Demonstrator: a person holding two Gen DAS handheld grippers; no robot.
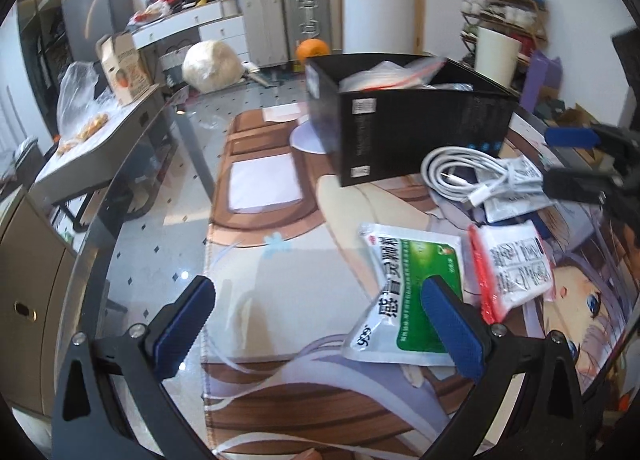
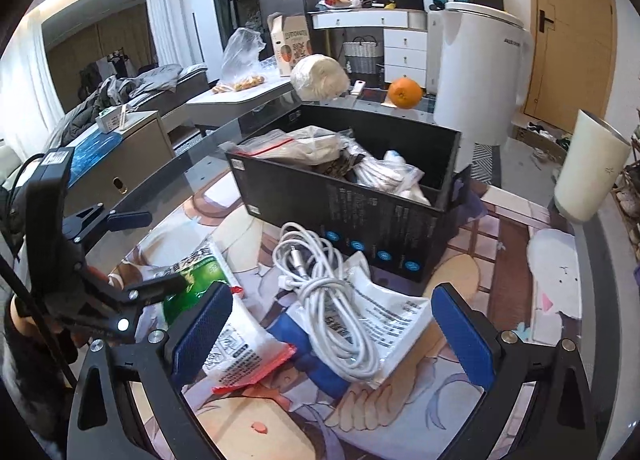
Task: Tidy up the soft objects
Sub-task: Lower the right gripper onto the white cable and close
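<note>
The right hand-held gripper is hovering wide open and empty over the coiled white cable, which is lying on a printed pouch on the worktop, just beside the black box. The left hand-held gripper, also wide open and empty, is hanging over the green sachet. The cable looks light and floppy, so pinching across the bundled middle should be keeping its loops together.

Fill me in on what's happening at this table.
A person is sorting soft packets into the black box, holding a claw in each hand. Both claws are open and empty. The left claw hovers by the green and white sachet; the right claw sits over the coiled white cable, which lies on a printed plastic bag. A red-edged zip bag lies between them. The box already holds several bagged items.
</note>
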